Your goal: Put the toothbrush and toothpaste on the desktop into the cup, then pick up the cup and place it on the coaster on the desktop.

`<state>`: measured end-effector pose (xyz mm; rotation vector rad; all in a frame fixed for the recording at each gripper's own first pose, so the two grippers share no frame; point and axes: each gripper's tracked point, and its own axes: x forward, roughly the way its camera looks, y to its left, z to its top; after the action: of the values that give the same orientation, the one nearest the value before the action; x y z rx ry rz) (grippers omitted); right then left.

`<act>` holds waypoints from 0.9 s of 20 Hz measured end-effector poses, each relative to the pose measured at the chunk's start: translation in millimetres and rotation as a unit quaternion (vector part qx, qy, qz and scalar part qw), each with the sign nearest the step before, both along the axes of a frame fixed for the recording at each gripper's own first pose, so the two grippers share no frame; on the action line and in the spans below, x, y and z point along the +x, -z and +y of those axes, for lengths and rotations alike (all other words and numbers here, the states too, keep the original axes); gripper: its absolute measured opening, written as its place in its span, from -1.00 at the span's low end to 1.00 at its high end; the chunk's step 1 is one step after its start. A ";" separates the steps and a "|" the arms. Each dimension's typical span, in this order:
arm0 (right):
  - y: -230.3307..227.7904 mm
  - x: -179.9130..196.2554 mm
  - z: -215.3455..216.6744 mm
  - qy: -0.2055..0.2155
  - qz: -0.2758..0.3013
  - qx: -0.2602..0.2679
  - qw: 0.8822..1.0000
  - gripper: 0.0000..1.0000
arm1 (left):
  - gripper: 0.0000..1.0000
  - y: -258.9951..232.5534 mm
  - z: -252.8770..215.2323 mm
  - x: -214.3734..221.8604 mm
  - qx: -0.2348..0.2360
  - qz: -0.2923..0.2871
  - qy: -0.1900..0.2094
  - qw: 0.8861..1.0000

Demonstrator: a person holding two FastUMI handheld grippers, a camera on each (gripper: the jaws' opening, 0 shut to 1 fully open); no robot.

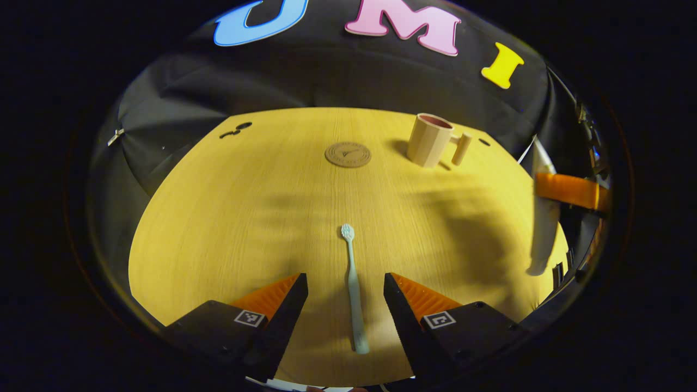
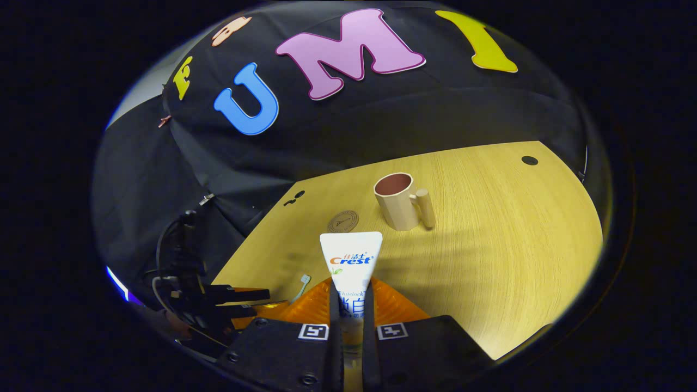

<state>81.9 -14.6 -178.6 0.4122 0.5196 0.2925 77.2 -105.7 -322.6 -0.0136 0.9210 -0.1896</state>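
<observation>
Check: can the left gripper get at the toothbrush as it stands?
Probably yes. The left gripper is open, its fingers straddling the toothbrush, which lies flat on the desktop with nothing over it.

Pale mint toothbrush (image 1: 353, 288) on a yellow wood-grain desk (image 1: 245, 218); white toothpaste (image 2: 350, 261) with an orange and blue logo; beige cup (image 1: 429, 140) with a reddish-brown inside; brown round coaster (image 1: 348, 154) with a faint stamped mark
</observation>
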 end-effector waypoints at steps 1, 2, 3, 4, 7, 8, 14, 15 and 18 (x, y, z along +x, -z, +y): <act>-1.4 0.2 -3.5 0.000 -0.002 0.005 1.000 -0.65 | 0.80 2.9 0.5 0.9 0.009 0.008 -0.002 1.000; -4.7 -0.7 -9.0 0.001 -0.004 0.009 1.000 -0.66 | 0.80 9.8 0.9 1.2 0.017 0.019 -0.002 1.000; -6.6 -2.5 -14.6 0.002 -0.005 0.011 1.000 -0.66 | 0.80 14.0 0.0 1.1 0.023 0.027 -0.003 0.999; -7.9 -2.7 -21.0 0.003 -0.007 0.011 1.000 -0.65 | 0.80 16.4 -0.3 2.6 0.028 0.031 -0.002 0.999; -6.8 -3.9 -34.9 0.005 -0.007 0.013 1.000 -0.65 | 0.78 23.1 -2.2 5.9 0.051 0.041 0.008 0.998; -8.7 -3.8 -38.7 0.007 -0.007 0.017 1.000 -0.65 | 0.75 23.6 -3.7 7.8 0.054 0.042 0.011 0.998; -12.2 -0.4 -59.0 0.019 -0.005 0.039 0.999 -0.66 | 0.33 26.2 -9.3 11.0 0.046 0.063 0.018 0.997; -10.4 -0.2 -64.5 0.021 -0.004 0.042 0.999 -0.66 | 0.29 26.6 -10.1 10.6 0.047 0.067 0.018 0.996; -7.9 3.2 -73.3 0.027 -0.003 0.046 0.999 -0.66 | -0.59 26.1 -10.3 9.0 0.057 0.076 0.011 0.995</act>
<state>85.1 -87.9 -170.7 0.5146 0.4889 0.2654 86.2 -116.0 -348.7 0.0890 1.0829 -0.1575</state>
